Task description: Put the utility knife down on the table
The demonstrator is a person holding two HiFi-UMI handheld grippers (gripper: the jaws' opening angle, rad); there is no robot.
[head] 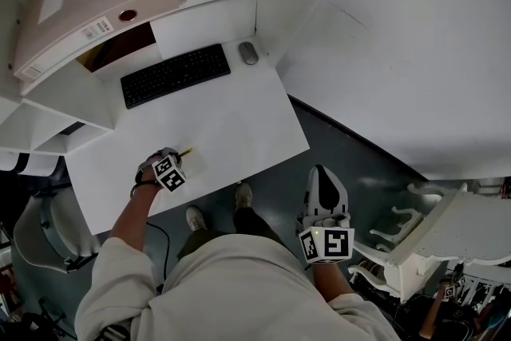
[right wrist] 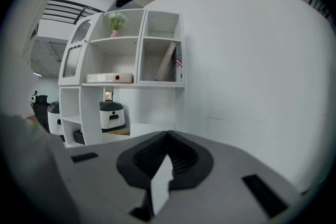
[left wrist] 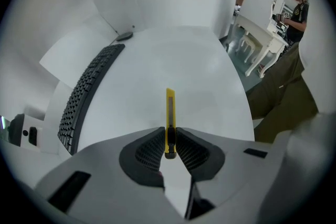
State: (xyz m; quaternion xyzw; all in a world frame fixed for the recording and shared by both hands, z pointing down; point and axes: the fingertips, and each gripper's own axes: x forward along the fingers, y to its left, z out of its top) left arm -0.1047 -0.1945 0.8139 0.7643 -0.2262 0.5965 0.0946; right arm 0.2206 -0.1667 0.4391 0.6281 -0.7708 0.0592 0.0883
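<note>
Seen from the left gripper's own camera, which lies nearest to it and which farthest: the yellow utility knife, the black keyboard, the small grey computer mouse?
1. The yellow utility knife, clamped between the jaws of the left gripper, pointing ahead.
2. The black keyboard, on the white desk, off to the left.
3. The small grey computer mouse, beyond the keyboard's far end.

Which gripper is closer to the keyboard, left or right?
Left. The left gripper hangs over the table in front of the keyboard, gripping the utility knife; the right gripper is off the table, above the floor.
</note>
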